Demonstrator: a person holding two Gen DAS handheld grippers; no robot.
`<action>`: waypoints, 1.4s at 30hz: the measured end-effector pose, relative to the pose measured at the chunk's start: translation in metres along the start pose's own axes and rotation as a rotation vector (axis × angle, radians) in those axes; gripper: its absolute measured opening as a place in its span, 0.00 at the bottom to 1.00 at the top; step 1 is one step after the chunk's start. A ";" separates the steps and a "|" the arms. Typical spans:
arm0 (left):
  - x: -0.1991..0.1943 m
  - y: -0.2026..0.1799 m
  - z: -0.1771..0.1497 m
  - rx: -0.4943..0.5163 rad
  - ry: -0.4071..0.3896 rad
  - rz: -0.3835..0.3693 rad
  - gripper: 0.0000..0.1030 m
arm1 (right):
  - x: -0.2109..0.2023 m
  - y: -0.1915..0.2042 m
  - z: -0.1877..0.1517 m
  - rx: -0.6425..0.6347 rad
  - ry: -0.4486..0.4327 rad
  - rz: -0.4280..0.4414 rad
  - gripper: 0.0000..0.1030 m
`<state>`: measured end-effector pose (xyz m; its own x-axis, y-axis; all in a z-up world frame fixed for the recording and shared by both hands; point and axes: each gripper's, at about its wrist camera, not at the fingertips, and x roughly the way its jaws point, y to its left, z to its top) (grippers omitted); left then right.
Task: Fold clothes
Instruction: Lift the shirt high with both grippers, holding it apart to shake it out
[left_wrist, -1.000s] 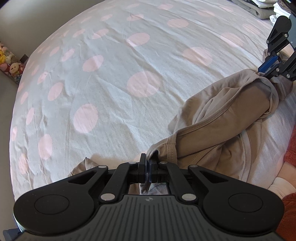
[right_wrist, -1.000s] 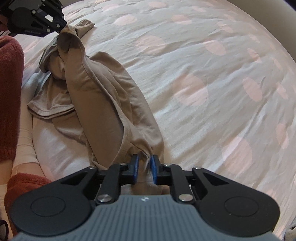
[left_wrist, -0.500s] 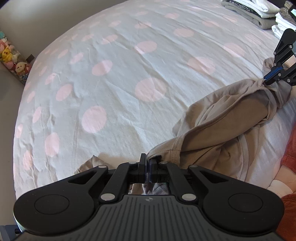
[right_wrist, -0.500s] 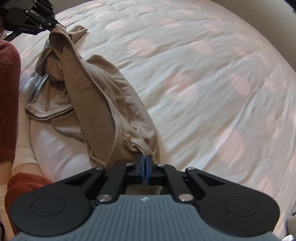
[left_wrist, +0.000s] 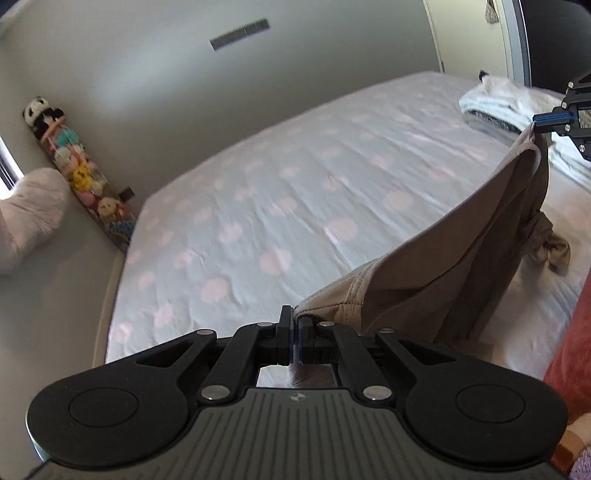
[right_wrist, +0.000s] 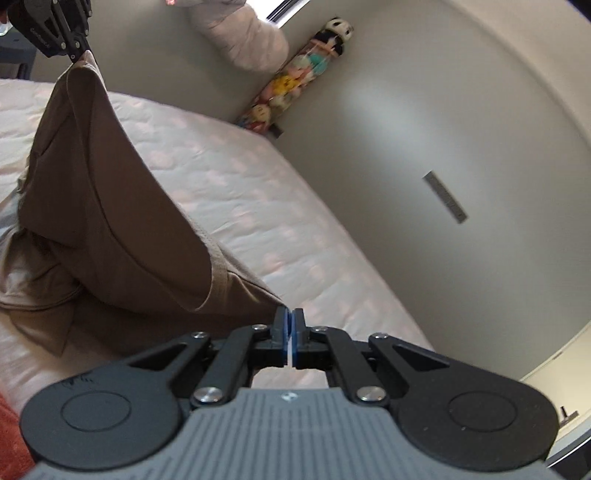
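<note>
Aloft over a spotted bed sheet (left_wrist: 280, 206): tan garment (left_wrist: 436, 273), strung between two grippers. At left, left gripper (left_wrist: 294, 326) clamped tight on a hemmed corner; at right, right gripper (left_wrist: 546, 122) pinched shut on the opposite corner. Held apart and raised, evidently to let the cloth hang open and shake flat before folding. Lower folds trailing on the sheet. Beyond, folded laundry stack (left_wrist: 495, 107) waiting near the bed's far edge.

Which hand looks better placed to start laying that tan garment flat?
Probably neither alone: the left tongs and right tongs each pinch one edge of the tan garment, hanging between them.
</note>
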<state>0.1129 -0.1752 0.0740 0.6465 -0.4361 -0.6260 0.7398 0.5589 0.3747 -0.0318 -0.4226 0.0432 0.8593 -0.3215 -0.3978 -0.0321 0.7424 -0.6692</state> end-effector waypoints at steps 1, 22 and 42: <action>-0.014 0.002 0.010 0.002 -0.035 0.020 0.00 | -0.008 -0.008 0.005 0.011 -0.023 -0.040 0.02; -0.196 0.005 0.107 -0.054 -0.584 0.220 0.00 | -0.182 -0.128 0.073 0.211 -0.449 -0.544 0.02; 0.025 0.004 0.104 -0.027 -0.258 0.095 0.00 | -0.007 -0.117 0.030 0.270 -0.196 -0.373 0.02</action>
<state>0.1515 -0.2571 0.1310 0.7411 -0.5442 -0.3931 0.6709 0.6225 0.4030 -0.0193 -0.4894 0.1430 0.8677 -0.4966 -0.0200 0.4063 0.7320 -0.5469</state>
